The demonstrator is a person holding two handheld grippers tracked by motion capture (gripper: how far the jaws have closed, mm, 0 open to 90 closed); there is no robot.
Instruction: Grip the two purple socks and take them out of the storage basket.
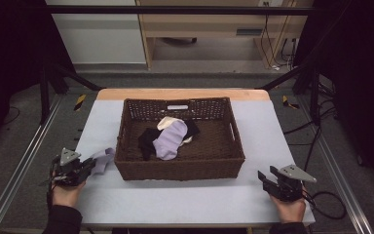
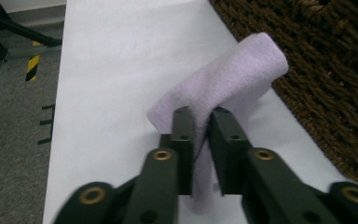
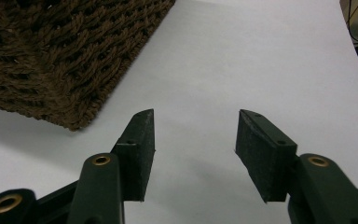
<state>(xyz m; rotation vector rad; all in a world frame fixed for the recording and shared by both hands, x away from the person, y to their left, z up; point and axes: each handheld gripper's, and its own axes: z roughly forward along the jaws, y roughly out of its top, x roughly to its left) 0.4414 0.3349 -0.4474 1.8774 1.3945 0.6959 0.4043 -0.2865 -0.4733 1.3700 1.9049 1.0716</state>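
Observation:
A brown woven basket point(image 1: 126, 168) stands mid-table, holding a lilac sock point(image 1: 169, 139), a black sock point(image 1: 148, 140) and a cream one point(image 1: 168, 122). Left of the basket, my left gripper point(image 1: 91, 165) is shut on another lilac sock point(image 1: 103, 158); in the left gripper view that sock point(image 2: 223, 84) bends over the closed jaws beside the basket wall point(image 2: 335, 93). My right gripper point(image 1: 268, 179) rests open near the table's front right; its view shows the jaws wide apart over bare table, my right gripper point(image 3: 195, 128) holding nothing, with the basket corner point(image 3: 65, 56) to the upper left.
The table top point(image 1: 185, 200) is pale blue-grey with a wooden strip at its far edge. Metal rails run along both sides. Cables lie on the floor at right, and a wooden cabinet stands behind the table.

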